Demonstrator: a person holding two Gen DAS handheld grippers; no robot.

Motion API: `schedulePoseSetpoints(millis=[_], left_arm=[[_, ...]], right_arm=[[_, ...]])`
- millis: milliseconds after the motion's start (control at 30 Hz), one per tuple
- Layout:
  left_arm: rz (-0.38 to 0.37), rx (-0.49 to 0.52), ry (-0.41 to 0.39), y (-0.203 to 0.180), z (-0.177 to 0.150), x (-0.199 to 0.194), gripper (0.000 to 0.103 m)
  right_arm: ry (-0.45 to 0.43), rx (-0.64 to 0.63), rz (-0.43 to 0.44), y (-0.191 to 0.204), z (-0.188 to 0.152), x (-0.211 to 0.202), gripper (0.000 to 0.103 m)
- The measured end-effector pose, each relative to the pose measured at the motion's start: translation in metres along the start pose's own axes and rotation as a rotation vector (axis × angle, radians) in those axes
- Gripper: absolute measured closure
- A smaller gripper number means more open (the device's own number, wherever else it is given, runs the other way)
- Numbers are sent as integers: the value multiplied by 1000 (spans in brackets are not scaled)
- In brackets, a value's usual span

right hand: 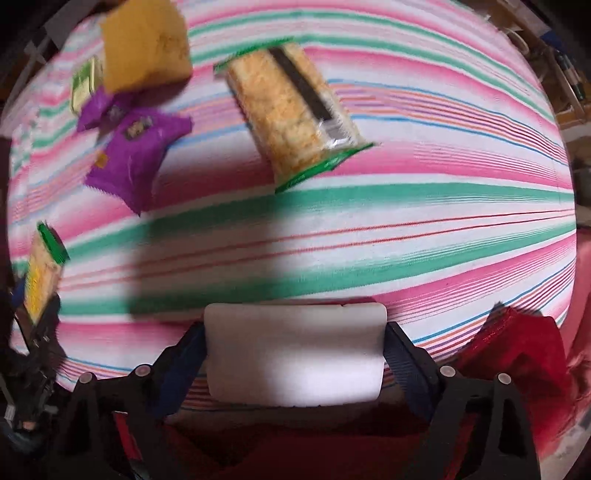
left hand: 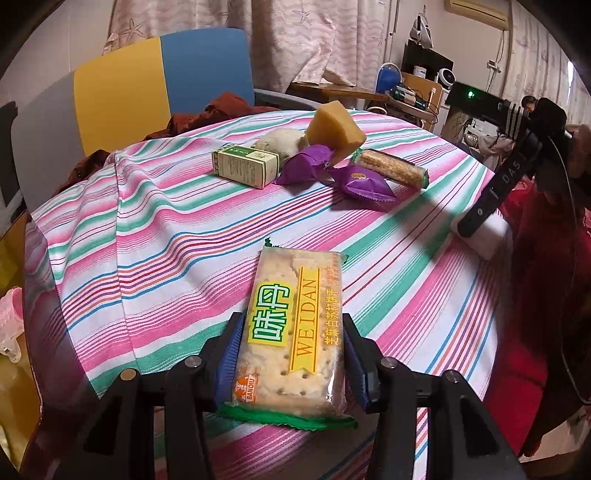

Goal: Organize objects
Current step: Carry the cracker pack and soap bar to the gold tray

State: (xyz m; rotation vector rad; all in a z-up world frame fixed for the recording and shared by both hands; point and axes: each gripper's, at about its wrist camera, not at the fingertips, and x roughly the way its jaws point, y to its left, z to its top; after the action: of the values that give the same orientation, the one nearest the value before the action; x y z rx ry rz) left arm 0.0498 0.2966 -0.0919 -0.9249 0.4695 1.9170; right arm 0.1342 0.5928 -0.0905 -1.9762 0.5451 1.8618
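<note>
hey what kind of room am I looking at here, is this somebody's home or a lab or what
Most likely a lived-in home room, not a lab. A round table under a striped cloth holds snacks, pink patterned curtains hang behind a blue and yellow chair, and a wall air conditioner sits above cluttered shelves.

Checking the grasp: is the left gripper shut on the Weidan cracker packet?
Shut: both blue pads of the left gripper press the sides of the Weidan cracker packet.

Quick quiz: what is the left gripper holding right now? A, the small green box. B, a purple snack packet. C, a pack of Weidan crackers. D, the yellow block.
C: the left gripper has its blue pads pressed against both sides of the Weidan cracker pack, while the other items lie farther off on the striped tablecloth.
</note>
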Motion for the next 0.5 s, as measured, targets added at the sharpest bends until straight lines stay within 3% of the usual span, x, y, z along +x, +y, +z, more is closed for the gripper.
schedulePoseSetpoints(millis=[167, 367, 500], left_arm=[[-1, -45, -12, 5, 1, -8, 54], [12, -109, -83, 19, 6, -48, 53], [47, -163, -118, 37, 10, -72, 53]], right_arm=[[-206, 71, 118, -23, -14, -27, 10], [-363, 141, 104, -34, -29, -50, 10], [-443, 147, 154, -25, -41, -65, 9]])
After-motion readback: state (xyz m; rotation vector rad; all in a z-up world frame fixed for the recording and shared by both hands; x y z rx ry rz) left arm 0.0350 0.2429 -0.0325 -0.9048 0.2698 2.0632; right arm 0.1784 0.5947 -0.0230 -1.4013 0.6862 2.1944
